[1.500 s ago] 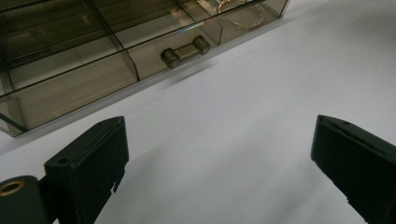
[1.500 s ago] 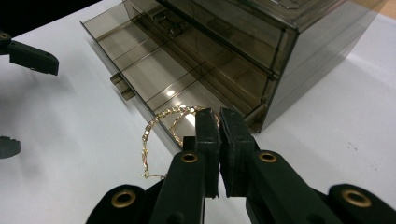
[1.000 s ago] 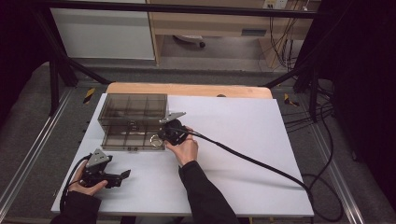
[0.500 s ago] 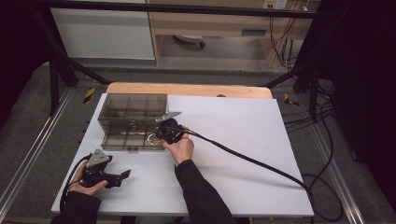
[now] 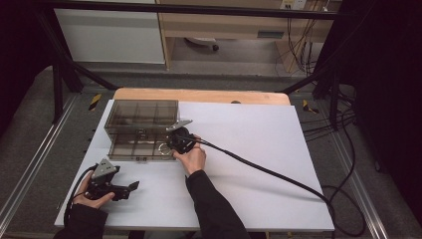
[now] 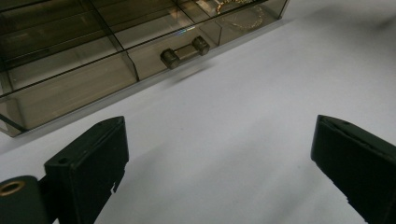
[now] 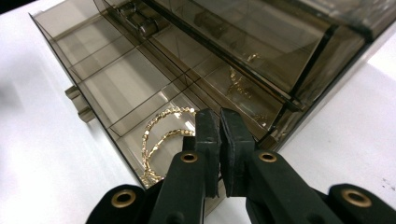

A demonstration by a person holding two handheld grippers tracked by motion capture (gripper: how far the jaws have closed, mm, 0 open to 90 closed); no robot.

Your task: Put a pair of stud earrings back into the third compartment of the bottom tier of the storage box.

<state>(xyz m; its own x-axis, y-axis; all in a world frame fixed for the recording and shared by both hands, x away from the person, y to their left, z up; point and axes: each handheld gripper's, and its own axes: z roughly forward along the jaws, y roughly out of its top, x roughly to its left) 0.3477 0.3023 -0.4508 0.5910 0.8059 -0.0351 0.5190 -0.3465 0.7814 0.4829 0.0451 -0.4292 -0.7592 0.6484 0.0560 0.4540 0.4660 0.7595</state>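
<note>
The organiser box (image 5: pixel 142 128) is smoke-brown see-through plastic, its pulled-out drawer (image 7: pixel 126 93) the same tint, and the beaded chain (image 7: pixel 161 135) lying in the drawer's corner compartment is gold. Both the left gripper (image 5: pixel 130 187) and the right gripper (image 5: pixel 169 144) are black (each with brass-coloured rivets at the jaws). They sit over a plain white surface (image 5: pixel 259 149) whose far edge shows pale wood.

Left gripper (image 6: pixel 219 163) fingers (image 6: pixel 88 158) wide apart over bare white bench (image 6: pixel 224 112). Smoky clear drawer box (image 6: pixel 70 56) ahead, handle (image 6: pixel 184 51) facing us, gold chain (image 6: pixel 243 21) inside.
</note>
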